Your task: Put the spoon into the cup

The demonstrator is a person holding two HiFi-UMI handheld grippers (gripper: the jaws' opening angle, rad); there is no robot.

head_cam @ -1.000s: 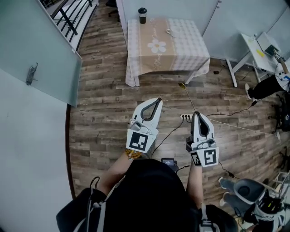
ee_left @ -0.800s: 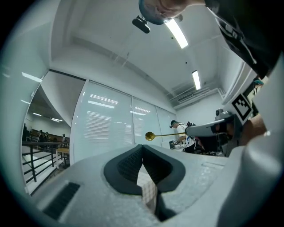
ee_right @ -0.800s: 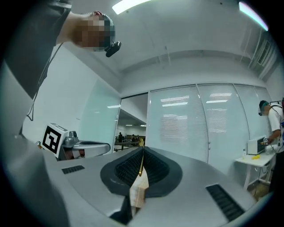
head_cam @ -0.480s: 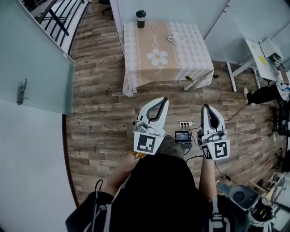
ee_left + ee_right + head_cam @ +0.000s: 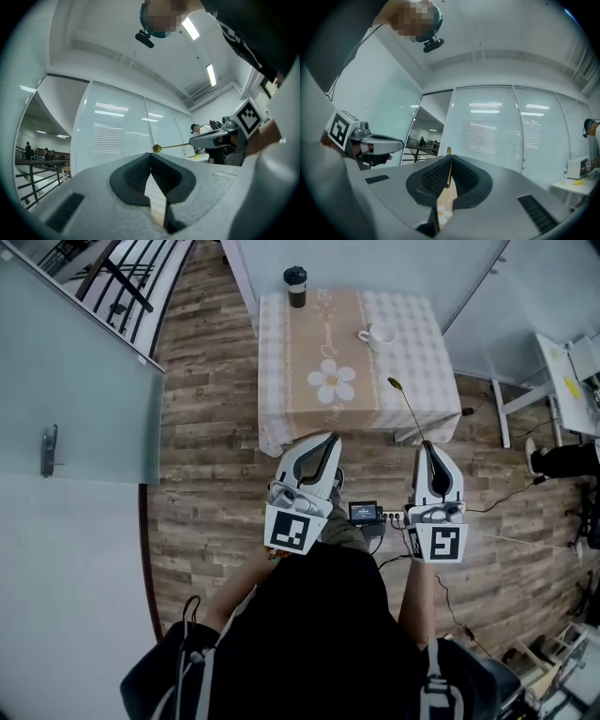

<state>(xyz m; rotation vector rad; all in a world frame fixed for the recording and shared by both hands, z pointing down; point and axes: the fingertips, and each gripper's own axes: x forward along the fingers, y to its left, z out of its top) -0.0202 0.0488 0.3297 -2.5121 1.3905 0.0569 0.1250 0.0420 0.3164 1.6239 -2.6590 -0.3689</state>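
Right gripper view: right gripper (image 5: 449, 158) jaws clamped on spoon (image 5: 448, 172) handle; in head view its bowl points to 11 o'clock. Left gripper (image 5: 150, 156) jaws together, empty. Cup (image 5: 380, 335) on table (image 5: 309, 343), 12 o'clock from bowl.

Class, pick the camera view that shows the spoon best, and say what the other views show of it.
The head view: the spoon sticks out of the right gripper, bowl and handle in plain sight. The left gripper view shows it side-on but small. The right gripper view shows only its handle, edge-on between the jaws.
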